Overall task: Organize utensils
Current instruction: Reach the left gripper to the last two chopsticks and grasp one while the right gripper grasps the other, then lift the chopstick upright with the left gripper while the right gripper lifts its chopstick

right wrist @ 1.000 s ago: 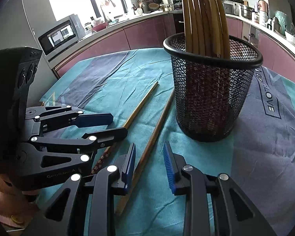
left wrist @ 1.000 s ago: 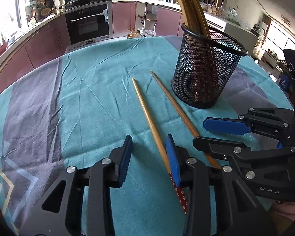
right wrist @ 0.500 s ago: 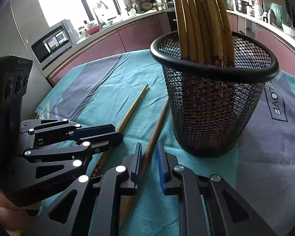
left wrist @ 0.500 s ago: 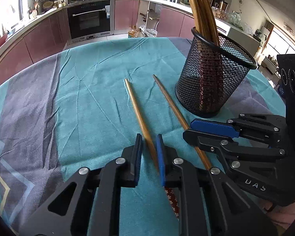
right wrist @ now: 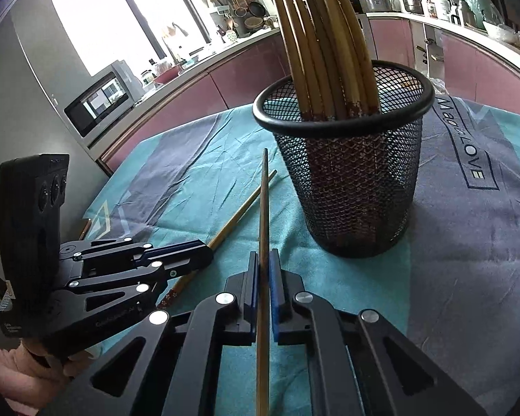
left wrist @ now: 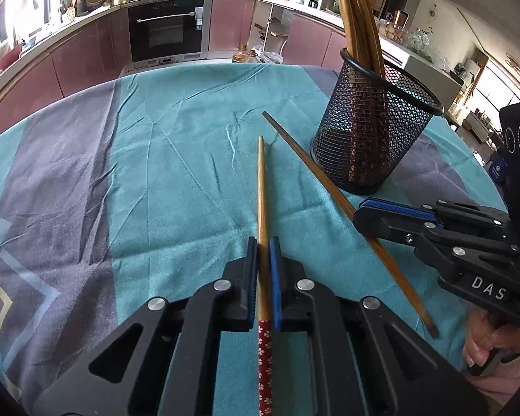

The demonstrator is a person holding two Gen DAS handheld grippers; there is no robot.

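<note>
On the teal tablecloth [left wrist: 176, 159], both grippers angle downward side by side. The mesh holder [right wrist: 346, 187] of chopsticks [right wrist: 322, 45] stands just beyond. The left gripper [left wrist: 263, 253] pinches one chopstick [left wrist: 262, 187]; the right gripper [right wrist: 264, 263] pinches the other chopstick [right wrist: 264, 201].

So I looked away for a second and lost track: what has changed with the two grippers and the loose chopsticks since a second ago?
Both grippers closed. The left gripper now clamps the lighter chopstick; the right gripper clamps the darker chopstick, whose tip has lifted. Unchanged: the mesh holder with its chopsticks, on the teal tablecloth.
</note>
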